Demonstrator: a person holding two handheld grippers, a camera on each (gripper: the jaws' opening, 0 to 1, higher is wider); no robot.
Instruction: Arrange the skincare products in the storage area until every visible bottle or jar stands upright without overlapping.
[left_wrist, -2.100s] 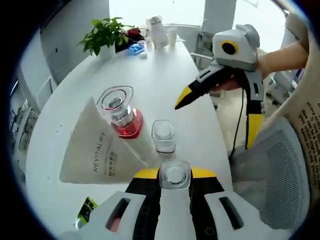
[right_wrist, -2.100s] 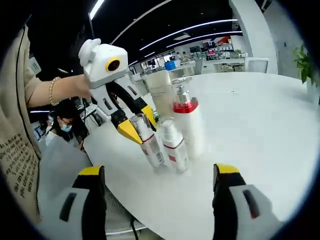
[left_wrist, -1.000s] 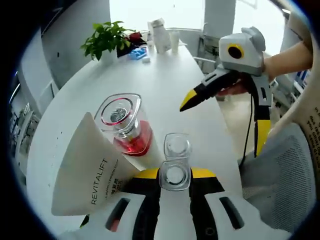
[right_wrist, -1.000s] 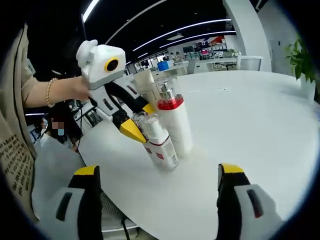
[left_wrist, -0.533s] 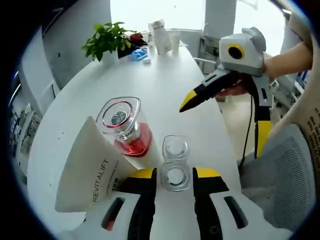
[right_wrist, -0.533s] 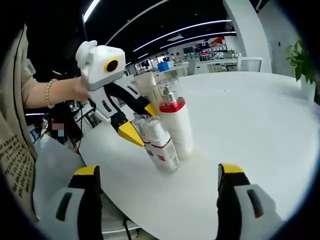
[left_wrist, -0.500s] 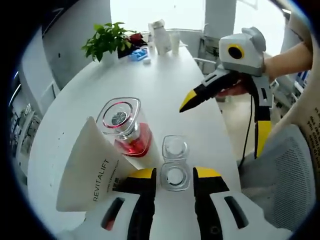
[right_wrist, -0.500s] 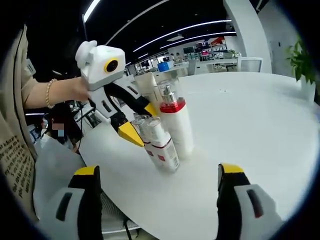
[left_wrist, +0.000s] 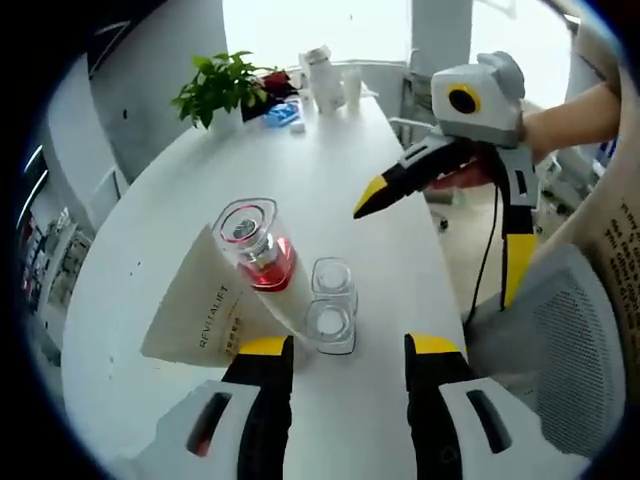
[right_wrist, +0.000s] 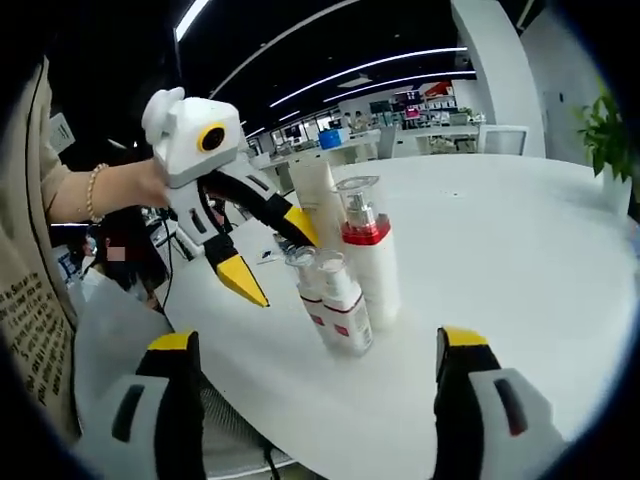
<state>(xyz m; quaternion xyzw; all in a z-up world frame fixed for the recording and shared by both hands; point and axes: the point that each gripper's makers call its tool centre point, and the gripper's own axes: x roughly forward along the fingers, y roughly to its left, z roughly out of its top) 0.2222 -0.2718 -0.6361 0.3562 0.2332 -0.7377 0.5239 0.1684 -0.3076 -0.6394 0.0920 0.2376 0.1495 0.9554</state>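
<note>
Clear-capped bottles just beyond open left hand-held gripper

Glossy white table — clear plastic bottle caps

A potted plant stands at the white table's far end.

- A round white bench carries the things.
- Near its edge, close together and upright: a white pump bottle with a red collar, two small clear-capped bottles and a white tube.
- At the far side: a green potted plant and white containers.
</note>
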